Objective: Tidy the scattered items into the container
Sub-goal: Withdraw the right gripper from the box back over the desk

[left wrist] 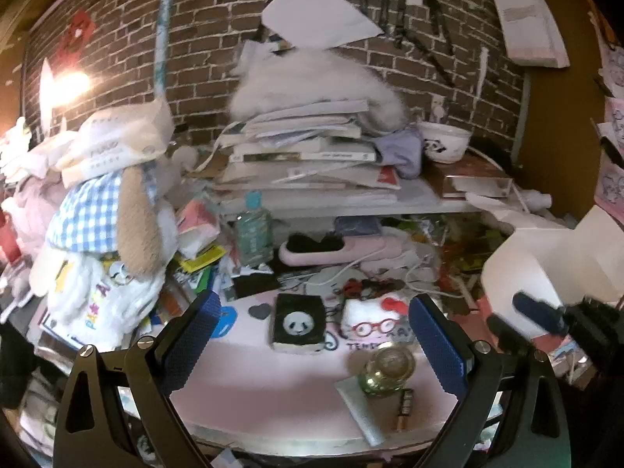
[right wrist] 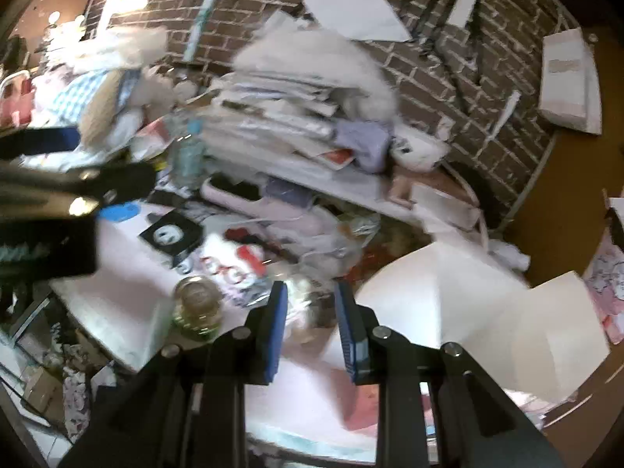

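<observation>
1. On the pink mat (left wrist: pixel 273 386), your left gripper (left wrist: pixel 312 343) hangs with its blue pads spread wide and nothing between them.
2. Between those pads, further along the mat, lie a black panda box (left wrist: pixel 298 323), a white plush with red glasses (left wrist: pixel 370 321) just to the box's right, and a small glass jar (left wrist: pixel 388 368) nearer you.
3. Beside the jar you have a pale flat sachet (left wrist: pixel 360 405) running under its left edge and a thin dark tube (left wrist: pixel 405 409) just right of the sachet (too small to read).
4. Your right gripper (right wrist: pixel 310 331) holds its pads close but apart; something pale and blurred shows in the gap, and I cannot tell whether they grip it.
5. In the right wrist view the white container (right wrist: pixel 448 296) sits just right of that gripper, its opening facing you; in the left wrist view it stands at the right edge, behind the other gripper's dark fingers (left wrist: pixel 540 316).
6. Behind the mat: a green bottle (left wrist: pixel 253 230), a pink slipper (left wrist: pixel 339 251), a plush rabbit (left wrist: pixel 113 226) at the left, and a stack of books (left wrist: pixel 308 156) topped with white fluff against the brick wall (left wrist: pixel 202 50).
</observation>
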The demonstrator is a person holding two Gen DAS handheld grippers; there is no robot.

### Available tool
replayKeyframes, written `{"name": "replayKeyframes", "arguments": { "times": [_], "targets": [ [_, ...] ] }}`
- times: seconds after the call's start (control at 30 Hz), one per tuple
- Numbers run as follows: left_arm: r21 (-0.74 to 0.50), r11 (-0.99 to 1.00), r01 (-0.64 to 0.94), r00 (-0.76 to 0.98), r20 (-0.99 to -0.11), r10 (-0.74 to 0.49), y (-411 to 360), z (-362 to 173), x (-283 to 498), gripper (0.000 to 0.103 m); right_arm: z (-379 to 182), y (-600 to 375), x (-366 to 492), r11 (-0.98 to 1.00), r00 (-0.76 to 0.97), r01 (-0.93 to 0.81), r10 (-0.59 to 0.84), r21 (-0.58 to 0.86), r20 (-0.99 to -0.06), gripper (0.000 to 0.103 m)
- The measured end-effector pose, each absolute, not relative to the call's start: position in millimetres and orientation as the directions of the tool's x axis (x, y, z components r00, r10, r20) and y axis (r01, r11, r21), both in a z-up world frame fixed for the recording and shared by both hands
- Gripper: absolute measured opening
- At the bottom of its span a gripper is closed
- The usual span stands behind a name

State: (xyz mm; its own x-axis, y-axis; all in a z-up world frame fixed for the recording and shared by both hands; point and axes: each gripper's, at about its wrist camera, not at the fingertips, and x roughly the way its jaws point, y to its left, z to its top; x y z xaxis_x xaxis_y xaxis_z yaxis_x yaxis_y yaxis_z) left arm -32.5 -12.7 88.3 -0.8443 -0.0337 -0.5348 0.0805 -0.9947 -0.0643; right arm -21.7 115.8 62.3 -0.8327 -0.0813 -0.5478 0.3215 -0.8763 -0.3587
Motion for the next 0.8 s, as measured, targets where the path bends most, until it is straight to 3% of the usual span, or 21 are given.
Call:
{"name": "replayKeyframes", "arguments": {
  "times": [0.3, 0.67, 0.8],
  "targets": [
    [-0.038, -0.994, 0.098, -0.805, -0.591, -0.057, -18.5, 61.1, -38.0, 0.097, 13.6, 109.5, -29.7, -0.894, -0.749, 0.363, -0.113, -0.262, -0.653, 0.022],
    [-0.016, -1.000, 0.021, -0.727, -0.687, -0.004, 2.1, 14.5, -44.8, 0.097, -21.9, 136.7, -40.4, -0.938, -0.708, 0.294, -0.086, -0.182, -0.701, 0.022],
    [0.002, -1.000, -0.018, -0.733, -0.680, 0.012, 16.2, 6.4, -52.1, 0.098, -25.3, 145.7, -42.8, -0.948, -0.702, 0.275, -0.084, -0.160, -0.708, 0.022]
  ]
}}
